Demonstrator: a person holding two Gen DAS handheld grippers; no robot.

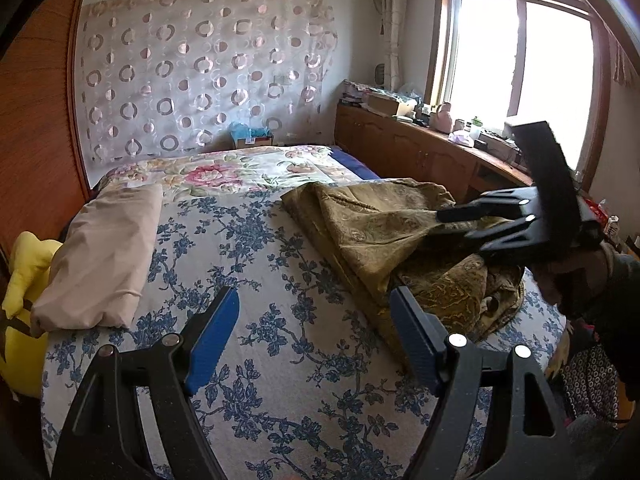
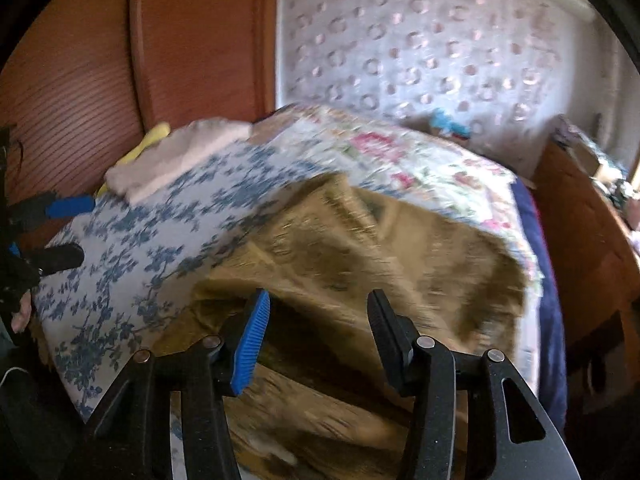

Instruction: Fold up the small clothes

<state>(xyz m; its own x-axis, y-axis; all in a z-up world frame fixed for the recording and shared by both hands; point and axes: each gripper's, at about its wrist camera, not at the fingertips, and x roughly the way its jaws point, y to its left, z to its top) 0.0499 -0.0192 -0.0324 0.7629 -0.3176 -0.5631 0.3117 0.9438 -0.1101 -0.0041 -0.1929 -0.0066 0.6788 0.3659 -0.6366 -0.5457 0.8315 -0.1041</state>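
1. A rumpled olive-gold patterned garment (image 1: 384,236) lies in a loose heap on the right half of a bed (image 1: 256,320), on a white sheet printed with blue flowers.

2. The left tool (image 1: 314,320) hovers over the bare sheet just left of the garment, its blue-padded fingers spread wide with nothing between them; the right-hand finger (image 1: 416,340) stands at the cloth's near edge.

3. The right tool (image 2: 318,332), seen from its own blurred camera, stands partly open above the garment (image 2: 360,240), pads apart and pressing on nothing, with cloth lying beneath and between the fingers.

4. From the left camera the right tool (image 1: 472,222) reaches in from the right over the top of the heap, a gloved hand (image 1: 576,276) gripping its handle.

5. A folded beige cloth (image 1: 104,256) rests at the left edge of the bed, well apart from the garment, beside something yellow (image 1: 20,304) against the wooden wardrobe (image 1: 36,120).

6. A pink-flowered quilt (image 1: 248,168) covers the far end of the bed, below a curtain of pale circles (image 1: 200,72).

7. A cluttered wooden cabinet (image 1: 420,148) runs under the bright window (image 1: 516,64) on the right.
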